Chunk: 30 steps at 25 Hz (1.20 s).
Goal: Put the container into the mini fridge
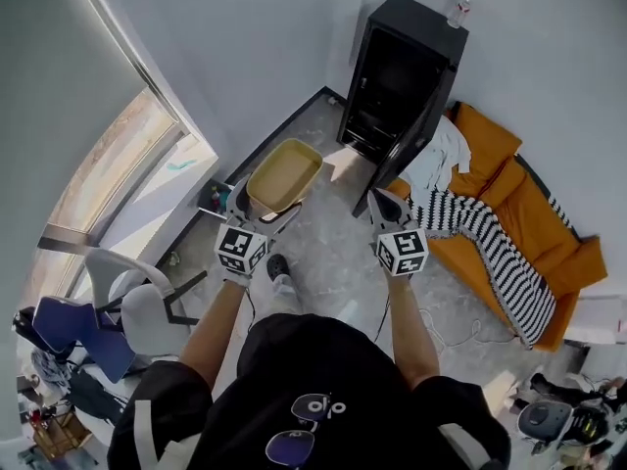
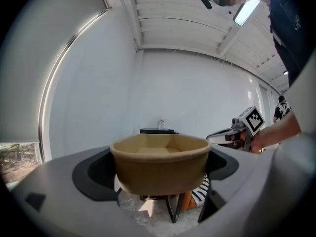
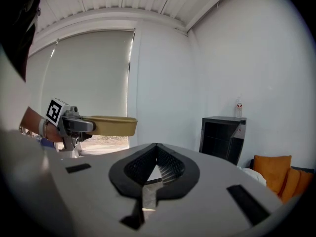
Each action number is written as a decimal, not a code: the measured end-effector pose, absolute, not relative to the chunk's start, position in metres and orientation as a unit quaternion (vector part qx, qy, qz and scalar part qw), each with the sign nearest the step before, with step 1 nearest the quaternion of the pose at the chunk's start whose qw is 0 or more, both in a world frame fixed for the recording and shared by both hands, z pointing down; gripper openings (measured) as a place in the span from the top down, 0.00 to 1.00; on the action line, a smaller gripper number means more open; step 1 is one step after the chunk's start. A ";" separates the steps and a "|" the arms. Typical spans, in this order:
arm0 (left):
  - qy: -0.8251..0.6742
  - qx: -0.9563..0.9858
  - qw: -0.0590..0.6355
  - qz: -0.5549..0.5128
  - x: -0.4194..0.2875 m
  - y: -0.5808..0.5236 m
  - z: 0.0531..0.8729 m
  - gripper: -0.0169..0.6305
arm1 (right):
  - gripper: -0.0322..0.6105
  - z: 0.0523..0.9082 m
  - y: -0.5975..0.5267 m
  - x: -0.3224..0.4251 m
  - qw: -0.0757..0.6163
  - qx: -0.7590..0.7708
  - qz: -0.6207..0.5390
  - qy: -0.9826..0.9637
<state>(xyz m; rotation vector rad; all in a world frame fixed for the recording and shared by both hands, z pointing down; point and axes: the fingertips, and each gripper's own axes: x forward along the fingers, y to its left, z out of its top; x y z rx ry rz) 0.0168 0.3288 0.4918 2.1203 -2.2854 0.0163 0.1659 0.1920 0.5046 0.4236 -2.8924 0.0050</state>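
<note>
Head view: mini fridge open, orange sofa just beside.

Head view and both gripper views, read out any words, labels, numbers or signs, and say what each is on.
Nothing reads as words.
Cubes on left gripper and right gripper: black-and-white square markers, no letters.
Clear plastic bottle on the black mini fridge: label too small to read.
Person's black shirt: pale logo, too blurred to read.
Tan rectangular container: no print visible.
</note>
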 end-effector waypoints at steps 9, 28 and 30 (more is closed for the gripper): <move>-0.691 0.722 0.013 0.001 -0.090 0.278 0.483 0.16 | 0.94 0.488 0.158 0.054 0.110 0.185 -0.002 -0.977; -0.629 0.777 0.008 -0.004 -0.181 0.166 0.485 0.16 | 0.94 0.488 0.074 -0.039 0.101 0.249 0.004 -0.963; -0.624 0.782 0.003 -0.002 -0.190 0.148 0.482 0.16 | 0.94 0.488 0.057 -0.049 0.098 0.250 0.002 -0.963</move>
